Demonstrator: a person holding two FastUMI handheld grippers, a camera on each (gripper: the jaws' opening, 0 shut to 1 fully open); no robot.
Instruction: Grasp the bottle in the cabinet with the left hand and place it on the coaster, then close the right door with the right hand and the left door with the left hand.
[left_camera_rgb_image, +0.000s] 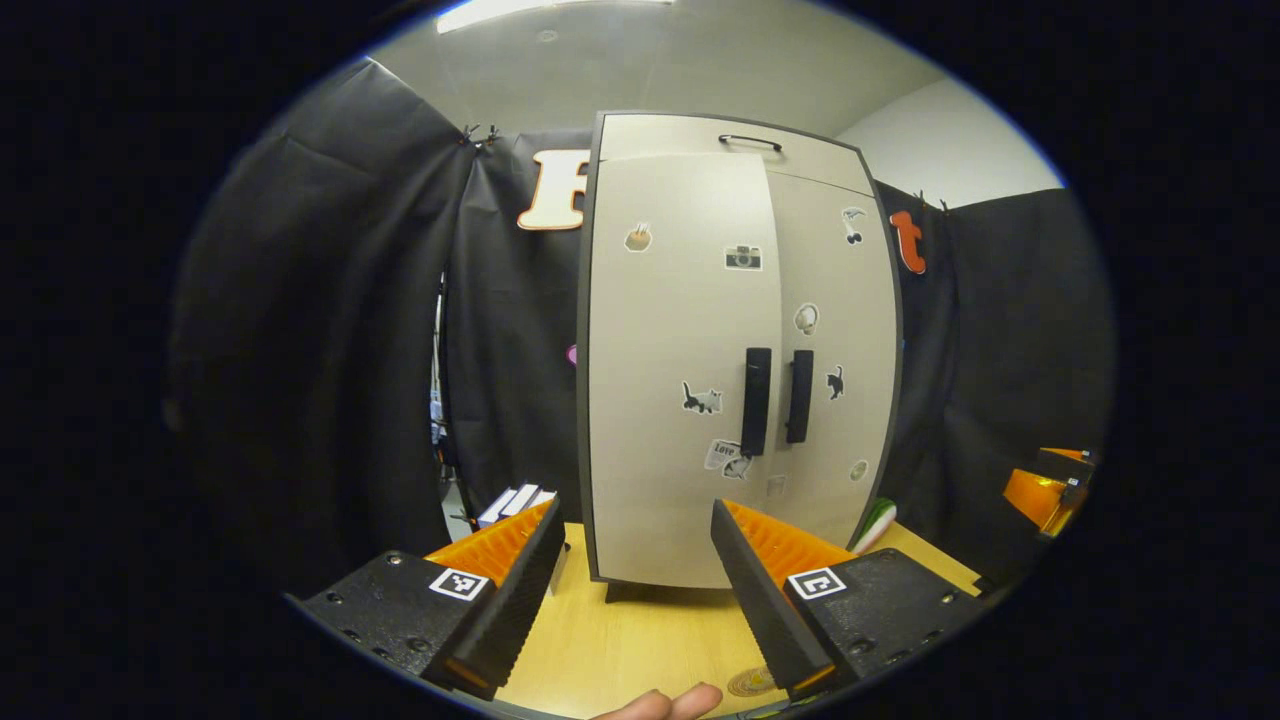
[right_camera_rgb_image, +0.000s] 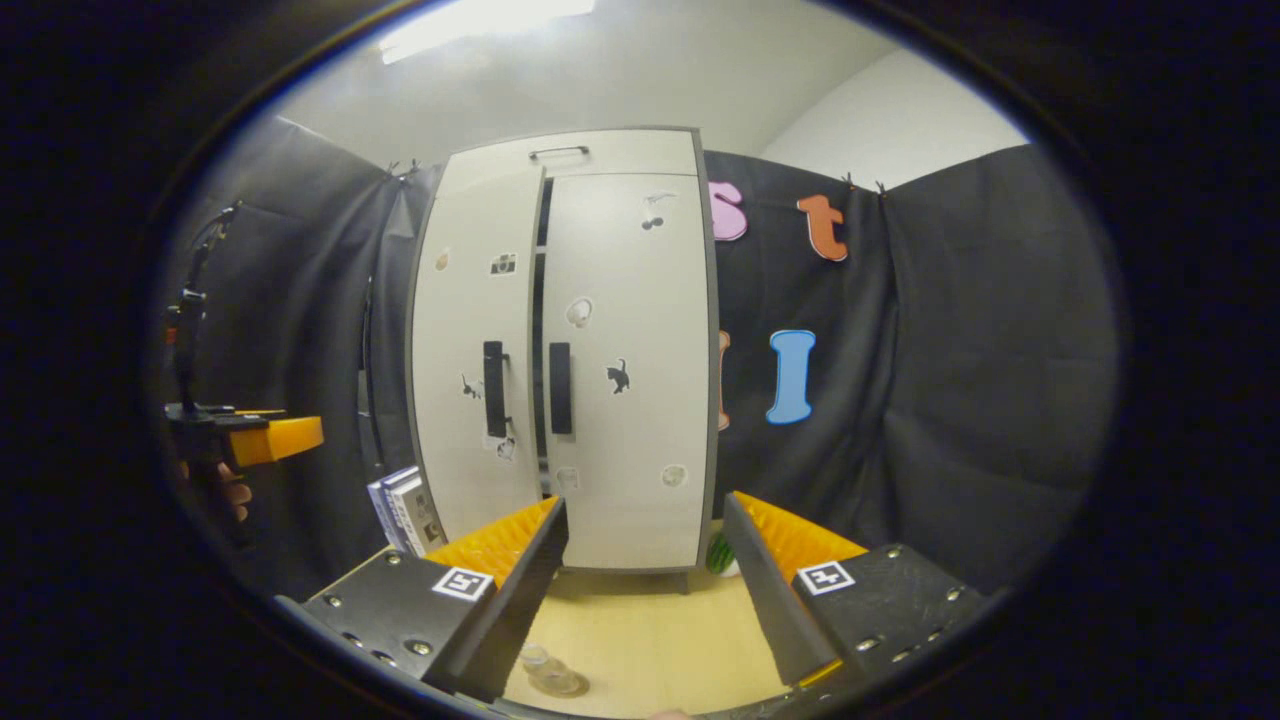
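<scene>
A wooden tabletop (right_camera_rgb_image: 640, 640) in a black-curtained booth. The bottle (right_camera_rgb_image: 548, 672) stands on the coaster (left_camera_rgb_image: 752, 682) near its front edge. Behind, the cabinet (left_camera_rgb_image: 735, 350) doors look shut. The left gripper (left_camera_rgb_image: 632, 580) and right gripper (right_camera_rgb_image: 645, 585) are spread, empty.

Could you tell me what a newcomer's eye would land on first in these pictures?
The tall pale cabinet at the centre, standing on the wooden table, its sticker-dotted doors meeting at two dark handles. Next, the open left hand-held gripper and right hand-held gripper, both pointing at it.
</scene>
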